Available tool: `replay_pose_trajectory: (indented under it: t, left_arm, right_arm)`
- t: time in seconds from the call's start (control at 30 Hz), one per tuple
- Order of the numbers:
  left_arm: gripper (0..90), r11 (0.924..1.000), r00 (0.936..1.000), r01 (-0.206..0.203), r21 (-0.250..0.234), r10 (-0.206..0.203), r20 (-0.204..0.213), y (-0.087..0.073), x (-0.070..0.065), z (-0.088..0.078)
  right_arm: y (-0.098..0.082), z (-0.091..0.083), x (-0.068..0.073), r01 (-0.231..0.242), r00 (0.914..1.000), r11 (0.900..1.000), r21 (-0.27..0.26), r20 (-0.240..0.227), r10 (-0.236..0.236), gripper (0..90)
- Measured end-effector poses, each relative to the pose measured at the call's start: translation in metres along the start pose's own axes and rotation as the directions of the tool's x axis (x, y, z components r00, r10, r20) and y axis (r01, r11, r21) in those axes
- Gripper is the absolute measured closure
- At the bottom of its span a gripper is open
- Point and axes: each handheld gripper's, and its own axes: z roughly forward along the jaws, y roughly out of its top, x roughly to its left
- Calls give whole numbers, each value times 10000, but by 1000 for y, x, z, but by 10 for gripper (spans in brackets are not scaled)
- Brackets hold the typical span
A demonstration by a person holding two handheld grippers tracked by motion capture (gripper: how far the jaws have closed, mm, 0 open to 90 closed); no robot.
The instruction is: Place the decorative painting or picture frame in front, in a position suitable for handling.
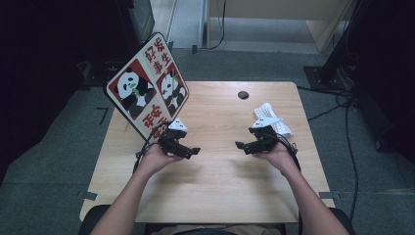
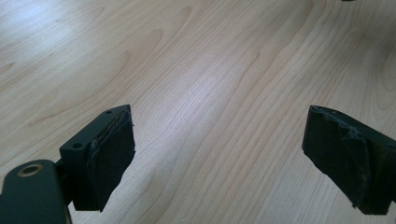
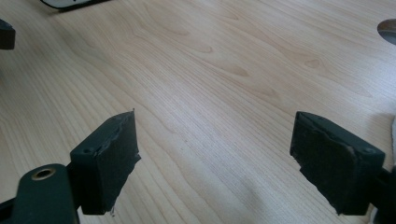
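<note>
Partly hidden panda sign (image 1: 147,88), white cloth (image 1: 271,120) perhaps

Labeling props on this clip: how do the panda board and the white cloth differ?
The panda board is large and stiff, propped tilted at the table's left edge; the white cloth is small, soft and lies flat at the right. The board carries red and black print; the cloth looks plain white. Each has a gripper close by, neither held.

Brightly lit from overhead on the tabletop (image 1: 220,171), falling off to near-black at left and right edges of the high view. Soft shadows under both forearms. Pale glare streak across wood grain in left gripper view; near pads (image 2: 109,158) slightly soft.
</note>
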Motion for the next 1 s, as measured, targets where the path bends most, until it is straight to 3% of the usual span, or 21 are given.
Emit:
replay_pose_trajectory:
  t: [0.23, 0.33, 0.43, 0.77, 1.0]
  left_arm:
    - [133, 9999, 9998, 122, 70, -123, 132, -1, 5, -7]
    - [142, 9999, 9999, 27, 115, -28, 105, -1, 7, -7]
    - [144, 9993, 9998, -185, 332, 184, 43, 0, 6, -9]
    - [148, 9995, 9998, 81, 292, -86, 185, -1, 9, -15]
    - [154, 9993, 9996, 154, 333, -162, 221, -4, 7, -20]
  right_arm:
    - [3, -4, -2, -369, 9993, 9993, -111, -34, 369, 192]
    - [3, -4, -1, -552, 9981, 9985, -59, -267, 550, 238]
    - [3, -4, 1, -387, 9987, 9992, -60, -337, 384, 251]
    - [7, -8, 1, -596, 9972, 9982, 66, -444, 599, 312]
    - [10, -4, 1, -282, 9981, 9993, 257, -536, 296, 306]
